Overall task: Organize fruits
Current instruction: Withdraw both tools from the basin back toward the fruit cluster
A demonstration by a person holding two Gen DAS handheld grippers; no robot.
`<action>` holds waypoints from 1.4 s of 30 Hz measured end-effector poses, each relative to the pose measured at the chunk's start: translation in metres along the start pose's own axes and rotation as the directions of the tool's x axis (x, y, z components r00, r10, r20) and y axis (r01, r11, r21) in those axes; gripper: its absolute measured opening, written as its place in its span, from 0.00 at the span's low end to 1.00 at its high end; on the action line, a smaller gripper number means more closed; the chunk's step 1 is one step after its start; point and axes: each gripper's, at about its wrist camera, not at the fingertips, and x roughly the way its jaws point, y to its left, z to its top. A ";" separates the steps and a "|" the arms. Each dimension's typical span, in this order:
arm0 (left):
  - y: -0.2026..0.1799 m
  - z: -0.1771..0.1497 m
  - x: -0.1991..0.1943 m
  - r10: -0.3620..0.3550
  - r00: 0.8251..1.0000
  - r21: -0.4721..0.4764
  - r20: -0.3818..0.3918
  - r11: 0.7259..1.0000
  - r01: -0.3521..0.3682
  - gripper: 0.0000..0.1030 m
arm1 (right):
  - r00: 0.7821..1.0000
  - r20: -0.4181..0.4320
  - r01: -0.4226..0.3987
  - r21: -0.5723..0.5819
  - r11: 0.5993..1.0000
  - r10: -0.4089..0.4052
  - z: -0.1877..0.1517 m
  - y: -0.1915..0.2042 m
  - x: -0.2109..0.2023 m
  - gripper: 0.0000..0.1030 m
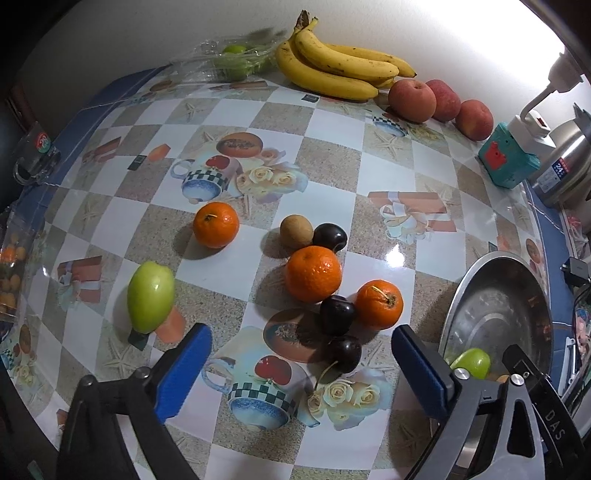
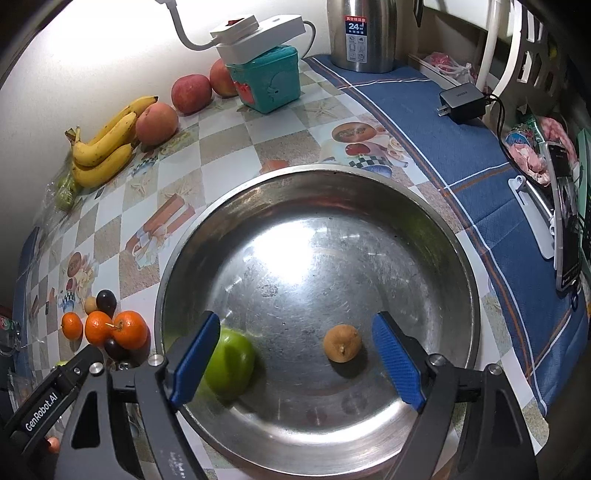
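A steel bowl (image 2: pixel 436 229) holds a green apple (image 2: pixel 231 365) and a small brown fruit (image 2: pixel 342 342). My right gripper (image 2: pixel 295 362) is open and empty above the bowl, the brown fruit between its fingers. My left gripper (image 1: pixel 301 373) is open and empty over the table, just short of a cluster of oranges (image 1: pixel 313 274), dark plums (image 1: pixel 337 314) and a kiwi (image 1: pixel 295 231). A lone orange (image 1: pixel 216 224) and a green fruit (image 1: pixel 150 296) lie to the left. The bowl (image 1: pixel 480 280) shows at the right of the left wrist view.
Bananas (image 1: pixel 332 62) and three red apples (image 1: pixel 412 100) line the back wall. A teal box (image 2: pixel 267 83) with a power strip, a steel kettle (image 2: pixel 364 33) and a charger (image 2: pixel 461 101) stand behind the bowl. A glass mug (image 1: pixel 35 158) sits at the far left.
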 end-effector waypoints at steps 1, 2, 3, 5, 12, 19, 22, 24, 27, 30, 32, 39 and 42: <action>0.000 0.000 0.000 0.002 1.000 0.001 0.001 1.000 -0.002 0.98 | 1.000 0.000 0.001 -0.002 1.000 -0.001 0.000 0.000 0.000 0.83; 0.001 0.000 0.000 0.005 1.000 0.001 0.002 1.000 -0.005 0.99 | 1.000 -0.002 0.000 -0.002 1.000 0.000 0.000 0.000 0.000 0.83; 0.001 0.000 0.000 0.007 1.000 0.001 0.003 1.000 -0.007 0.99 | 1.000 -0.003 -0.001 -0.001 1.000 0.001 0.000 0.000 0.001 0.83; 0.001 0.001 0.000 0.011 1.000 0.000 0.006 1.000 -0.011 1.00 | 1.000 -0.006 0.001 -0.001 1.000 -0.001 0.000 0.000 0.001 0.83; 0.003 0.001 0.000 0.019 1.000 -0.005 0.014 1.000 -0.019 1.00 | 1.000 0.003 -0.019 -0.006 1.000 0.019 0.000 0.002 0.001 0.97; 0.004 0.001 0.000 0.029 0.999 0.005 0.027 1.000 -0.029 1.00 | 1.000 0.000 -0.012 -0.015 1.000 0.012 -0.001 0.004 0.002 0.99; 0.003 0.001 0.000 0.026 0.999 0.011 0.027 1.000 -0.026 1.00 | 1.000 0.001 -0.012 -0.015 1.000 0.012 -0.001 0.003 0.002 0.99; 0.003 0.002 0.000 0.023 0.999 0.015 0.028 1.000 -0.023 1.00 | 1.000 0.001 -0.013 -0.016 1.000 0.013 -0.001 0.004 0.002 0.99; 0.009 0.005 -0.002 -0.003 1.000 -0.004 0.022 1.000 0.003 1.00 | 1.000 0.005 -0.022 -0.016 1.000 0.022 -0.002 0.005 0.001 0.99; 0.023 0.011 -0.005 -0.028 0.999 -0.043 0.030 0.999 0.029 1.00 | 0.999 0.005 -0.052 -0.013 0.999 0.052 -0.002 0.007 -0.001 0.99; 0.034 0.015 -0.010 -0.022 0.999 -0.062 0.043 0.998 0.025 1.00 | 0.997 0.006 -0.071 -0.016 0.997 0.071 -0.003 0.011 -0.002 0.99; 0.076 0.031 -0.025 -0.042 0.995 -0.139 0.096 0.989 0.055 1.00 | 0.995 0.028 -0.099 -0.039 0.994 0.100 -0.005 0.026 -0.012 0.99; 0.093 0.037 -0.028 0.007 0.993 -0.140 0.114 0.990 0.009 1.00 | 0.991 0.032 -0.124 -0.074 0.990 0.127 -0.007 0.040 -0.016 0.99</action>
